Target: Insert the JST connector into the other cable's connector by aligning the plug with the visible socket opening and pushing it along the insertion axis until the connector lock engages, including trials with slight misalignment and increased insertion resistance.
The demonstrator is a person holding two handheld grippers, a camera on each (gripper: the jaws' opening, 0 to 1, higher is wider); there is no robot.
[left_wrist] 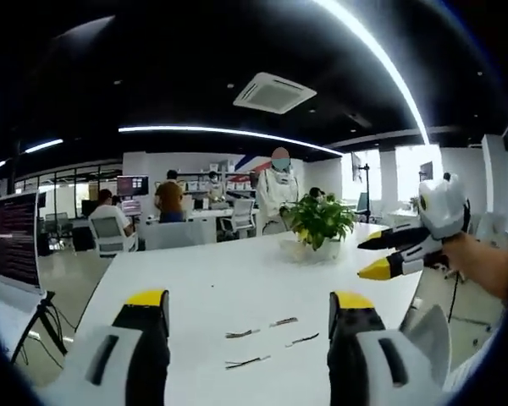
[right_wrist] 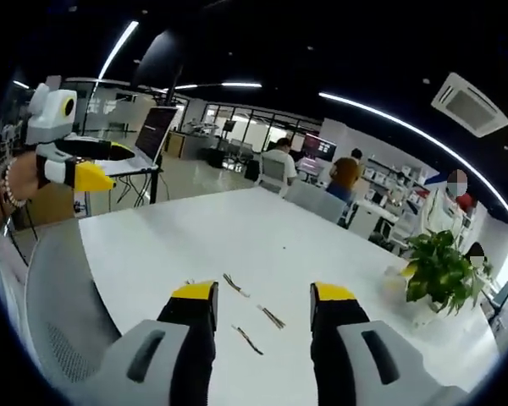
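Four short cables [left_wrist: 262, 340] lie loose on a white table [left_wrist: 203, 288], on the near side of a potted plant [left_wrist: 320, 222]. The left gripper [left_wrist: 250, 306] and right gripper [right_wrist: 262, 298] hover above the cables with jaws apart and nothing between them. People sit at desks behind the plant.

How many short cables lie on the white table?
4 in the left gripper view: two farther ones, one right, one nearest. The right gripper's jaws may hide some.
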